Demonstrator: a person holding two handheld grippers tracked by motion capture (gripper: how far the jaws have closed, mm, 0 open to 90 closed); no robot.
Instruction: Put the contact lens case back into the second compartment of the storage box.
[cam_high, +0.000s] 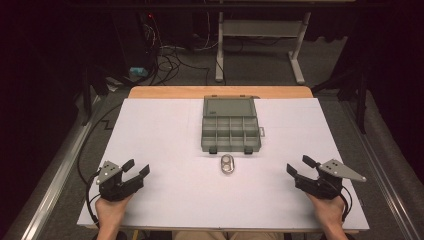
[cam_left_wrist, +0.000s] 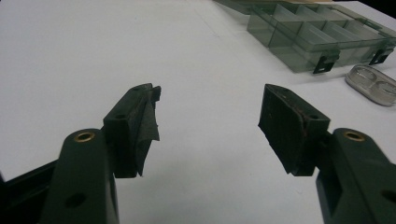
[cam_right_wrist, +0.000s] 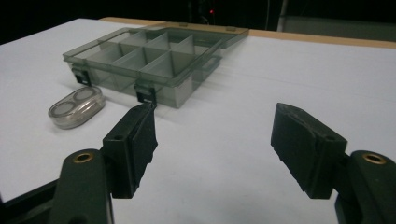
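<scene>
The small oval case (cam_high: 228, 164), clear plastic with two round wells inside, lies flat on the white table (cam_high: 165, 135) just in front of the compartment box (cam_high: 231, 131), on the side of the box that faces the person, close to the two black latches but not touching them. Its long axis runs almost straight away from the person, toward the box, so its narrow ends point at the box and at the person, and its long flanks face the two hands. The box itself stands open, with its lid laid back on the far side. From the case, the left gripper (cam_high: 136, 168) is well apart on one side and the right gripper (cam_high: 300, 165) well apart on the other; the right one seems a little nearer, but the difference is small. Both grippers rest low near the person's edge of the table, each with its jaws spread wide and holding nothing. In the right gripper view the case (cam_right_wrist: 76, 107) lies forward and to the left of the jaws; in the left gripper view the case (cam_left_wrist: 373, 86) lies forward and far to the right. I judge that either hand must travel inward toward the case and close across its short width.
</scene>
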